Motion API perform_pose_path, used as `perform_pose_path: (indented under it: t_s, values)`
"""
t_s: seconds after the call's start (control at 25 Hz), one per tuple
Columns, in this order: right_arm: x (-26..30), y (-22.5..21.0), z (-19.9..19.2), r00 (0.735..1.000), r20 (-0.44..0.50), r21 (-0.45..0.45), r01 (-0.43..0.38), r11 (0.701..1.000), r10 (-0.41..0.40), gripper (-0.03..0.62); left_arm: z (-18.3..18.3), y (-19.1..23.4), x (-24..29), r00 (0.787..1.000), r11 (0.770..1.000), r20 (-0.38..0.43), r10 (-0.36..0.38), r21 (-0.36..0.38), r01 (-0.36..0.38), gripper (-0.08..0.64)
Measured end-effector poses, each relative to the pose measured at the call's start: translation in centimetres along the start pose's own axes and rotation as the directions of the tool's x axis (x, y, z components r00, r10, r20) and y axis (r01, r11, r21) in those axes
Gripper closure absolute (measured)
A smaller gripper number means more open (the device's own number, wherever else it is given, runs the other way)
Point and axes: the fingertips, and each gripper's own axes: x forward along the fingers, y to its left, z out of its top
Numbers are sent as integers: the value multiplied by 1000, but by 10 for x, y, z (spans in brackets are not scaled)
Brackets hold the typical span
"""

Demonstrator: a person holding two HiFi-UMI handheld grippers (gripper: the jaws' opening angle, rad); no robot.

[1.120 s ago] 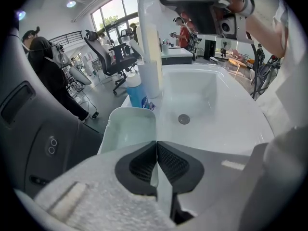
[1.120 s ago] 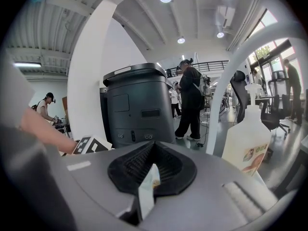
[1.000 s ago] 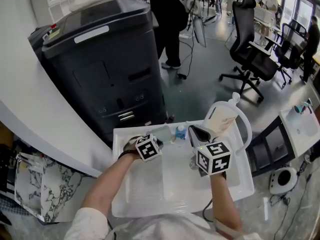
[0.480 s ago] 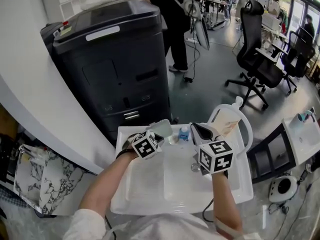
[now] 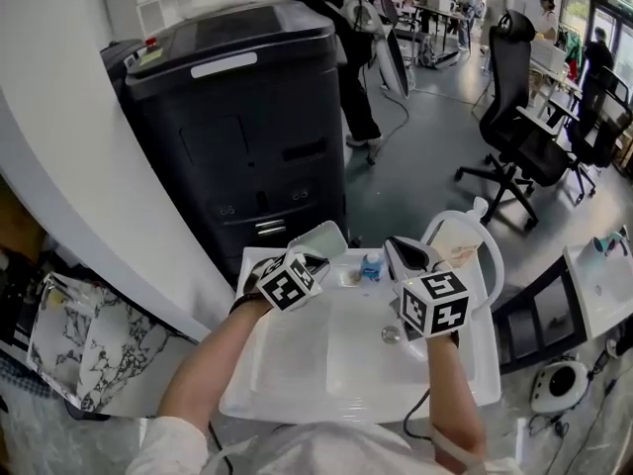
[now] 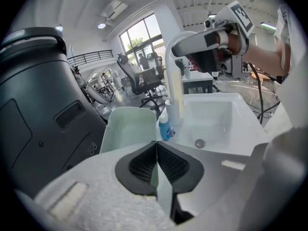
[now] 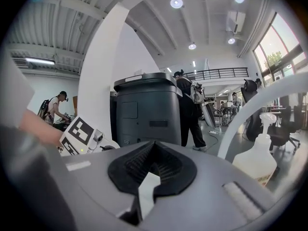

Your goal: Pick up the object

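Behind the back left corner of the white sink (image 5: 282, 364) stood a big black machine (image 5: 247, 117), well apart from the work.

At that same corner the left gripper (image 5: 313, 262) held the pale green tray (image 5: 322, 237), which I took to be the object to be picked up. The tray hung in the air above the sink's back edge, tilted upward and sticking out away from the person. The jaws were clenched on its near edge, with the thin wall pinched between the ribbed pads. Gripping at the rim probably suited so flat a thing, since only the edge offered the pads something to bite. The pick-up looked essentially done.

Just to the right, a small blue bottle (image 5: 372, 266) stood at the sink's back edge, beside the foot of the white tap arch (image 6: 174, 90). The drain (image 5: 391, 335) lay in the basin, nearer the person.

The right gripper (image 5: 410, 253) hovered above the basin's right half and pointed toward the tap. Its jaws were pressed together, and nothing showed beyond their tips. A pale sliver lay low between them, and I could not tell what it was. That gripper seemed to be idling clear of the tray.

A white spray bottle (image 7: 257, 162) stood at the sink's back right corner, inside the arch.
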Motion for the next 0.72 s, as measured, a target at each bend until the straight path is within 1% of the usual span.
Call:
perform_pose_path:
  t_s: [0.2,0.4,0.56,0.72]
  values:
    - [1,2,7,1000,12,-12,-11,1000,11,588,13,10,-19,997,998,50,58,-29,-57,549]
    - [3,6,15,999,26,-14,-21,1000,21,588,28,18,-40,985,992,131,108,-75,-99,549]
    - [5,11,21,999,39,-12,-27,1000,27,588,32,26,-58,972,980,162,168,-138,-146,549]
    - [6,15,25,998,50,-15,-35,999,36,588,38,32,-71,954,962,211,215,-215,-169,549]
